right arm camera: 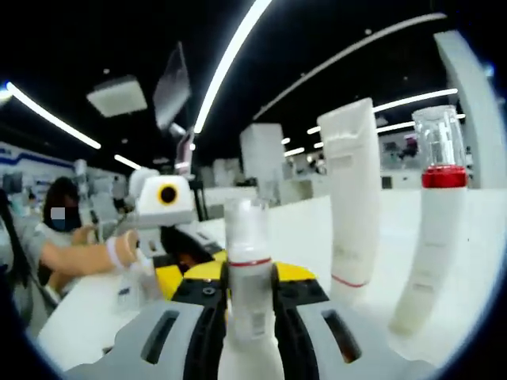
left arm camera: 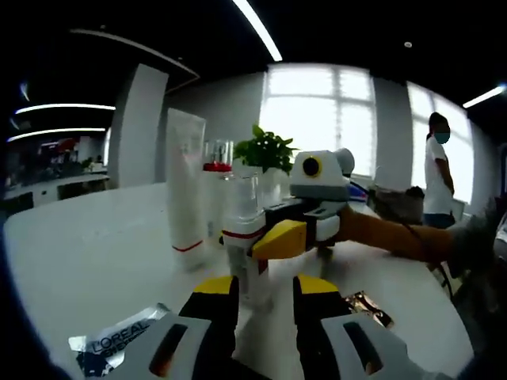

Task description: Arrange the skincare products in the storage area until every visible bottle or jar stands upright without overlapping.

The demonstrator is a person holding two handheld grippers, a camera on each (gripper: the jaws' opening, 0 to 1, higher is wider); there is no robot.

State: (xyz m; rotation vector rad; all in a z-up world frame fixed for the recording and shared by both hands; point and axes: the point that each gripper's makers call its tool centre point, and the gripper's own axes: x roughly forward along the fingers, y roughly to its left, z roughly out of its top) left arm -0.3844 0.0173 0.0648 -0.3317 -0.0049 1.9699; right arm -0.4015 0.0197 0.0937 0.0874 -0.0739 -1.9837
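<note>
A small white bottle (right arm camera: 249, 317) with a clear cap and a red band stands upright on the white table, and my right gripper (right arm camera: 249, 273) is shut on it. In the left gripper view the same bottle (left arm camera: 242, 229) stands just ahead of my open left gripper (left arm camera: 265, 289), with the right gripper (left arm camera: 277, 237) reaching in from the right and its yellow jaws around the bottle. A tall white tube (left arm camera: 186, 190) (right arm camera: 352, 198) stands upright on its cap. Beside it stands a taller white bottle (right arm camera: 436, 229) (left arm camera: 218, 170) with a red band and a clear cap.
A L'Oreal sachet (left arm camera: 119, 340) lies near my left jaw and a gold foil packet (left arm camera: 368, 305) lies to the right. A potted plant (left arm camera: 265, 150) stands behind the bottles. A person (left arm camera: 436, 174) stands at the far right by the windows.
</note>
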